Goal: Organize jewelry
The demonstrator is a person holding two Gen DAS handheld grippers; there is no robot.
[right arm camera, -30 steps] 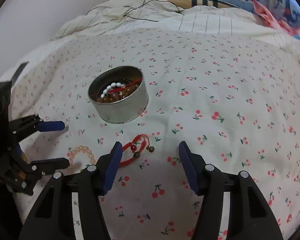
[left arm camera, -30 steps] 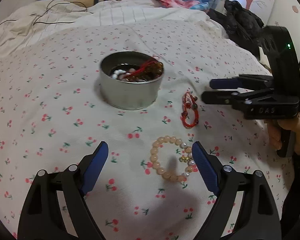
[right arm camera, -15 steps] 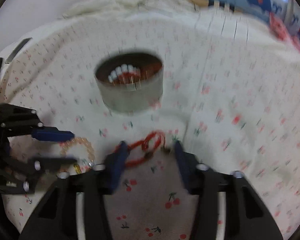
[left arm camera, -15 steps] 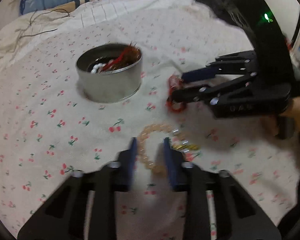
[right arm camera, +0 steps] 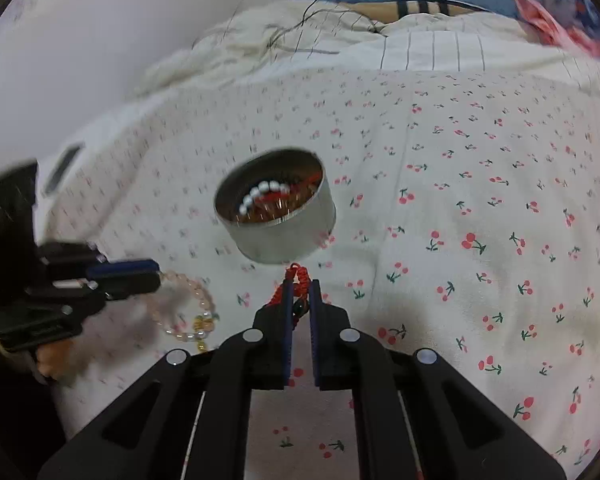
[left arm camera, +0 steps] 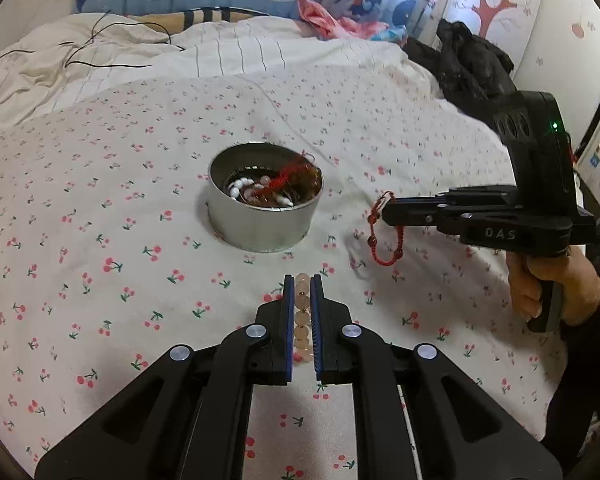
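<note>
My left gripper (left arm camera: 302, 280) pinches the peach bead bracelet (left arm camera: 302, 304), jaws still closing, beads lined up between the blue pads. In the right wrist view that gripper (right arm camera: 152, 274) holds the peach bracelet (right arm camera: 196, 296), whose loop droops toward the quilt. My right gripper (right arm camera: 300, 284) has the red cord bracelet (right arm camera: 298, 274) clamped between its closing jaws. From the left wrist view, the right gripper (left arm camera: 386, 212) carries the red bracelet (left arm camera: 380, 248) dangling above the quilt. The round metal tin (left arm camera: 260, 228), (right arm camera: 284, 240) stands just beyond both grippers, with several bracelets inside.
A cherry-print quilt (left arm camera: 100, 200) covers the bed. Black clothing (left arm camera: 472, 64) lies at the back right, thin cables (left arm camera: 100, 52) on crumpled sheets at the back left. A person's hand (left arm camera: 540, 284) grips the right gripper's handle. A dark flat object (right arm camera: 62, 168) lies near the bed's left edge.
Both grippers went from open around the bracelets to closed on them. The red bracelet has left the quilt and hangs from the right gripper; the left gripper has risen with the peach beads.
</note>
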